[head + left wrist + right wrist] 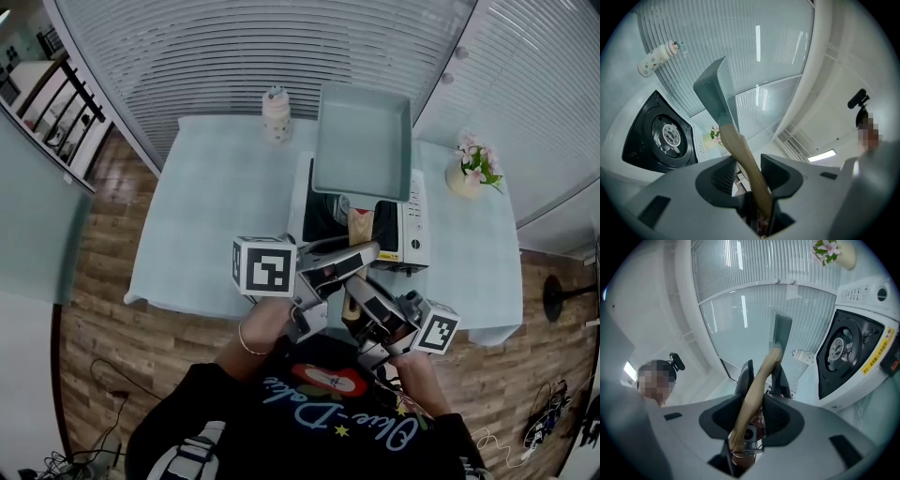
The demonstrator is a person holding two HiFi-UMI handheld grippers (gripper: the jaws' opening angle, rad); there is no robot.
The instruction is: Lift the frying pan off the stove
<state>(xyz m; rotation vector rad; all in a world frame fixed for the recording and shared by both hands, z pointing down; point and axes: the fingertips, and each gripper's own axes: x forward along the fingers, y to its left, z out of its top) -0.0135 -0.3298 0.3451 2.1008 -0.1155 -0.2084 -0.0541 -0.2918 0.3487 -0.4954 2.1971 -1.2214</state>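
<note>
Two jaw sets are clamped on one handle. At the left of the pair in the head view, the left gripper (749, 171) is clenched on the tan wooden handle (740, 154), which runs up between its dark pads. Just to its right, the right gripper (753, 408) grips the same handle lower down. The square grey-green metal frying pan (364, 141) hangs in the upper centre of the head view, clear of the white induction stove with the black glass top (412, 239). The round burner zone shows bare in both gripper views. Judgement: the lift is essentially done; what is left, at most, is keeping the pan level and steady. Containers, left to right in the head view: the white spotted bottle (275, 114) has its cap on, contents not visible. The pan holds nothing I can see. The small cream vase (465, 178) holds pink flowers.
</note>
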